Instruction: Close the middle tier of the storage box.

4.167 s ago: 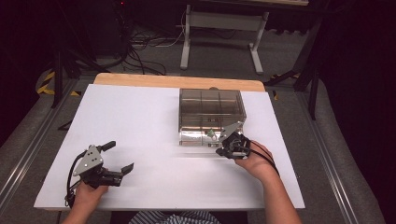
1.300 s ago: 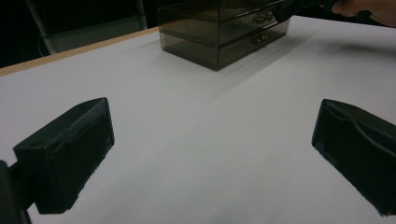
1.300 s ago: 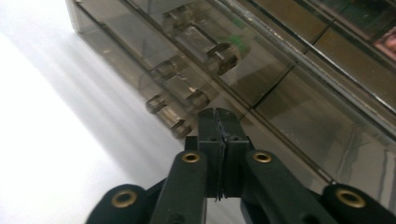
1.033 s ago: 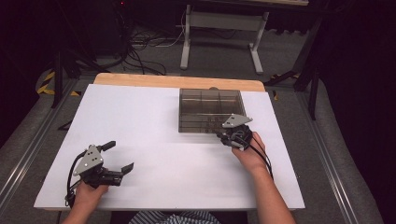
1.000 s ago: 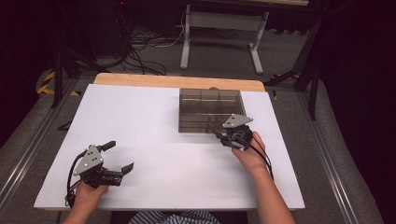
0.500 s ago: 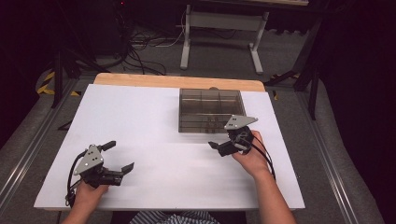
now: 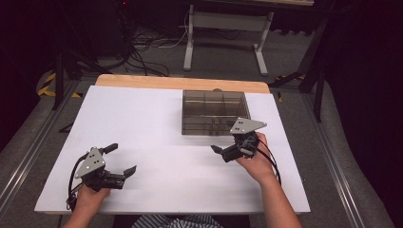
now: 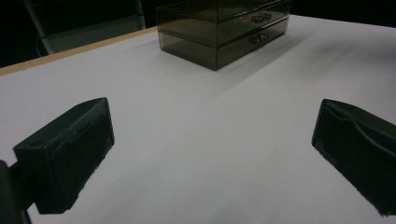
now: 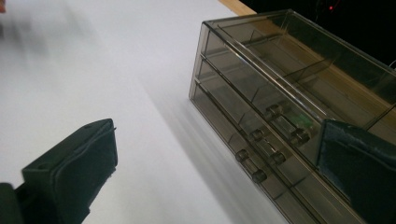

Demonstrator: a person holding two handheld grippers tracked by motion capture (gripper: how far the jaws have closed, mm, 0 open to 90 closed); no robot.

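Smoked clear drawer box (image 7: 215, 112) at upper centre of white counter (image 7: 152, 123), drawers shut, right gripper (image 7: 227, 151) just beside it, fingers just spread wide, empty, left gripper (image 7: 119, 159) lower left, fingers spread, empty.

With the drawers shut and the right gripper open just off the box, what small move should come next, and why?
Probably draw the right gripper a little farther from the drawer box. Its jaws have just been opening, nothing is between them, and the drawer fronts sit flush, so no grip seems needed.
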